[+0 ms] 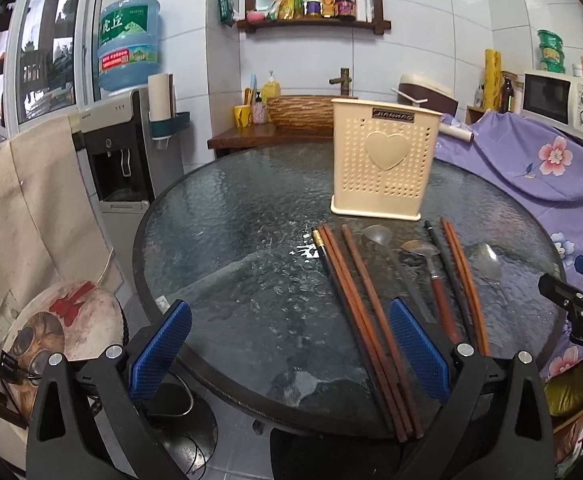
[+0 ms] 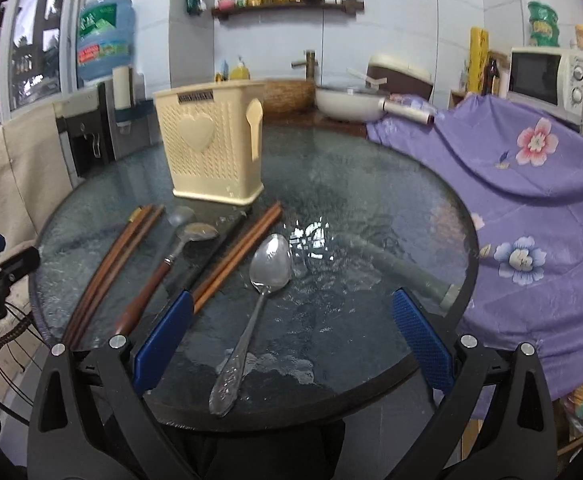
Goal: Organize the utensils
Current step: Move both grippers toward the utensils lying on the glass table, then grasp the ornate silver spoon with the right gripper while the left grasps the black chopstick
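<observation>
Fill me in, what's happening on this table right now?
Nothing has been picked up yet. The left gripper and right gripper both hover open over the near edge of the round glass table. Wooden chopsticks, a wood-handled spoon and a metal spoon lie loose in front of the cream utensil holder, which stands upright farther back. The metal spoon lies between the right gripper's fingers.

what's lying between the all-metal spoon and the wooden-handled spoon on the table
In the right wrist view, a pair of brown chopsticks and a dark utensil lie between the metal spoon and wooden-handled spoon.
</observation>
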### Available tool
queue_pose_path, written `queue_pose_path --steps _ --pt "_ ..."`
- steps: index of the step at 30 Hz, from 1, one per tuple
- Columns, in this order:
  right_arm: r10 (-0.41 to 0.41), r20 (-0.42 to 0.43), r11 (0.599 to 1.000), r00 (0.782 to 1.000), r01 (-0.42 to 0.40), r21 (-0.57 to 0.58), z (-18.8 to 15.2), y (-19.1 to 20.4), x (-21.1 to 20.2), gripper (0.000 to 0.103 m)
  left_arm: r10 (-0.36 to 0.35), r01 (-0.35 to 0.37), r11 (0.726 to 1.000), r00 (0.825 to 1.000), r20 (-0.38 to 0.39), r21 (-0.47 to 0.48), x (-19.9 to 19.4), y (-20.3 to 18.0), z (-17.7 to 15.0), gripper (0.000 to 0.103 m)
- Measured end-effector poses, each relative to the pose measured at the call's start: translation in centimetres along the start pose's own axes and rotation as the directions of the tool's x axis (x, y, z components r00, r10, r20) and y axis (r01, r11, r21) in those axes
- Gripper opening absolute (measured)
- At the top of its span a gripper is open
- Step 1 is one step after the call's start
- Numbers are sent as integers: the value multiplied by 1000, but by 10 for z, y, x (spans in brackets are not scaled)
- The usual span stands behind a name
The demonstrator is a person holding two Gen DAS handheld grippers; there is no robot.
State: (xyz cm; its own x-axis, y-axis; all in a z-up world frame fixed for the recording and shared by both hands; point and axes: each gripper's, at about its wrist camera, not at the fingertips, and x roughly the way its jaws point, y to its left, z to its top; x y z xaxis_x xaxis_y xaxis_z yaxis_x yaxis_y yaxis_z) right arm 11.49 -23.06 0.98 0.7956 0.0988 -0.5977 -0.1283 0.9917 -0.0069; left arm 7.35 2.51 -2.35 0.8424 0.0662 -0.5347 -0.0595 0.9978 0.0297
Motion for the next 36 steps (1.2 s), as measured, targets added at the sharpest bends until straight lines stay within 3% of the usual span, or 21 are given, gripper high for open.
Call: queue_pose_path --steps 4,7,14,21,28,32,36 --pt "1 -127 1000 992 0 4 7 -1 36 98 14 -13 1000 999 -34 17 18 2 7 96" --pt "-5 -177 1000 984 3 -12 12 5 53 96 12 -11 1000 997 -71 16 32 4 10 92" --pt "-33 -250 999 968 21 -49 19 20 82 76 20 -21 1000 993 -114 -11 55 18 17 90" --pt "-36 -291 999 956 31 -21 25 20 99 68 1 -4 1000 987 -163 -21 76 21 25 82" --pt "-13 -301 1000 954 15 4 33 20 109 61 -46 43 999 973 -227 -19 101 11 34 67" --pt "-4 -298 1000 954 7 10 35 19 111 61 -88 81 996 964 -251 -39 106 6 34 66" --pt "0 -293 1000 956 2 6 36 19 113 61 -79 77 997 959 -271 -18 113 -1 30 66"
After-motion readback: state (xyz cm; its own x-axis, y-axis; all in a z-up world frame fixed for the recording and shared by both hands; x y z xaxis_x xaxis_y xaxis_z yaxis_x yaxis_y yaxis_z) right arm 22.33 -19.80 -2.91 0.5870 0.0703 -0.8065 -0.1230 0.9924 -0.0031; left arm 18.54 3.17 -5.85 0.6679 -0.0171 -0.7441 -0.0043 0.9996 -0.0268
